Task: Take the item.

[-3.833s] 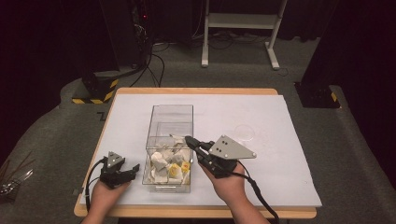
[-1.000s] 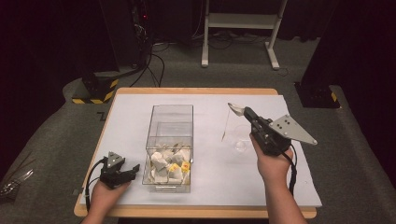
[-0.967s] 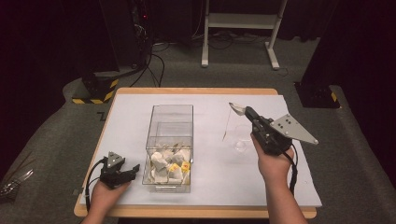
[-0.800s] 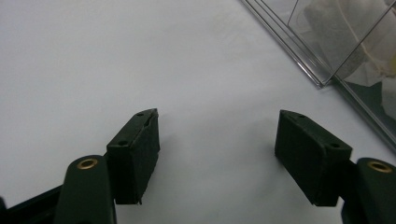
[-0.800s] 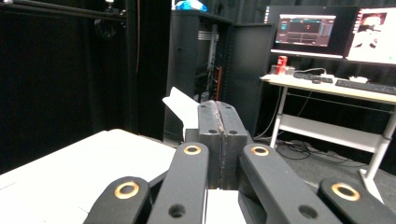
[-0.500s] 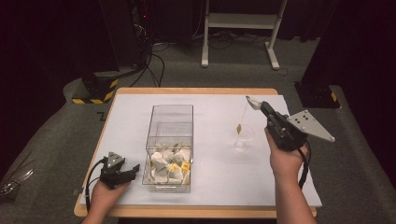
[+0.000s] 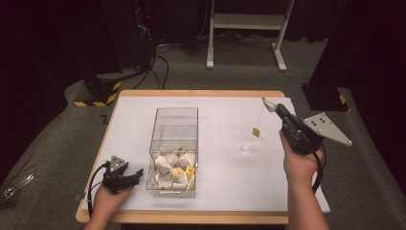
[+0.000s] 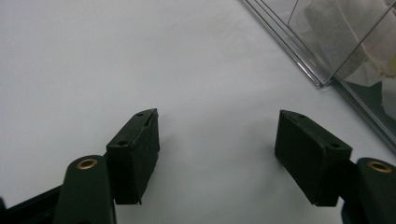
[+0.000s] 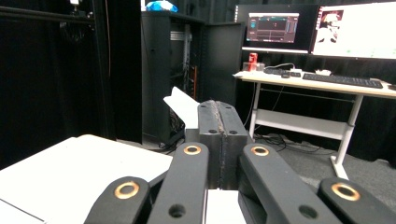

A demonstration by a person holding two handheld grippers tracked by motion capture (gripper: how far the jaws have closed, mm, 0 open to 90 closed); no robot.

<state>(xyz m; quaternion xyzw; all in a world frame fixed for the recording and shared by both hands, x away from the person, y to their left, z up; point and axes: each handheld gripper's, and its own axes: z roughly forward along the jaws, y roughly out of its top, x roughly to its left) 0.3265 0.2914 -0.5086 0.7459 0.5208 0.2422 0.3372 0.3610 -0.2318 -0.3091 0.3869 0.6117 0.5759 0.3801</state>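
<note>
Clamping a tea bag (image 7: 268, 105), the right hand-held gripper (image 7: 277, 111) dangles its tag (image 7: 256, 132) above a glass (image 7: 247, 144).

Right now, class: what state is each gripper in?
Left gripper: open, empty, resting on the table.
Right gripper: shut on the tea bag.

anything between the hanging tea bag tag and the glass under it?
Nothing visible. The right gripper holds the tea bag above the clear glass; the yellow tag dangles on its string over the open rim. The clear box stands well aside.
</note>
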